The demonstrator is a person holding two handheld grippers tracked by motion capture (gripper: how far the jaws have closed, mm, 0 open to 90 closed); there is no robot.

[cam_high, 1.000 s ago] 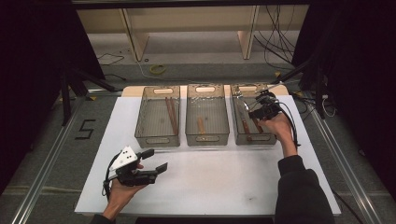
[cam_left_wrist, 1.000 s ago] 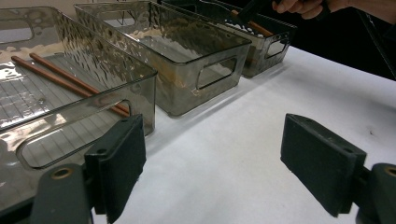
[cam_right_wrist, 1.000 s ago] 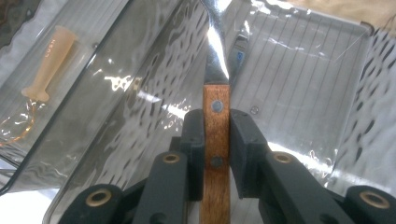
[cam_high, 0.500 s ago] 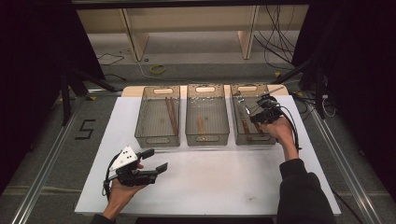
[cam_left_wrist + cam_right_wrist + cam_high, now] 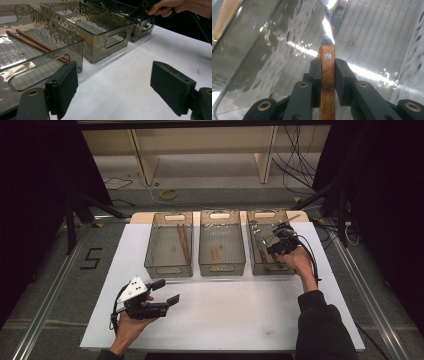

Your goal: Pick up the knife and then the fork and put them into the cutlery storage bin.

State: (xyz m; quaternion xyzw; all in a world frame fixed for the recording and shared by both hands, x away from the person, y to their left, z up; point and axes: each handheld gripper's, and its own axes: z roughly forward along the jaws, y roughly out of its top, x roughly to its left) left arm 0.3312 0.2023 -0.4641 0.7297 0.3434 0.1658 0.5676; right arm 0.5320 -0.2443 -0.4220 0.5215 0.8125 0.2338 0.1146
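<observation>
The right gripper (image 5: 327, 75) is clamped on the wooden handle of a piece of cutlery (image 5: 327, 67), its pads pressed to either side of the riveted handle while the metal neck runs on ahead. In the high view this right gripper (image 5: 278, 245) sits over the right-hand bin (image 5: 257, 265), so the cutlery is held inside or just above that bin; more pieces lie in it, but how many cannot be told.

The left gripper (image 5: 113, 87) is released, its two black pads well apart with nothing between them, held above the white surface near the front edge of the table (image 5: 225, 320).

There are three clear bins in a row. The left bin (image 5: 152, 255) holds two brown chopsticks (image 5: 183, 242) lying side by side. The middle bin (image 5: 206, 255) holds one small wooden-handled piece (image 5: 215, 254).

The bins stand on a white sheet covering a table with a pale wooden edge showing at the back. Beyond it is grey floor, a wooden frame, loose cables (image 5: 295, 165), and a yellow ring (image 5: 169, 194). A dark mark like a five (image 5: 91, 258) is on the floor at left.
</observation>
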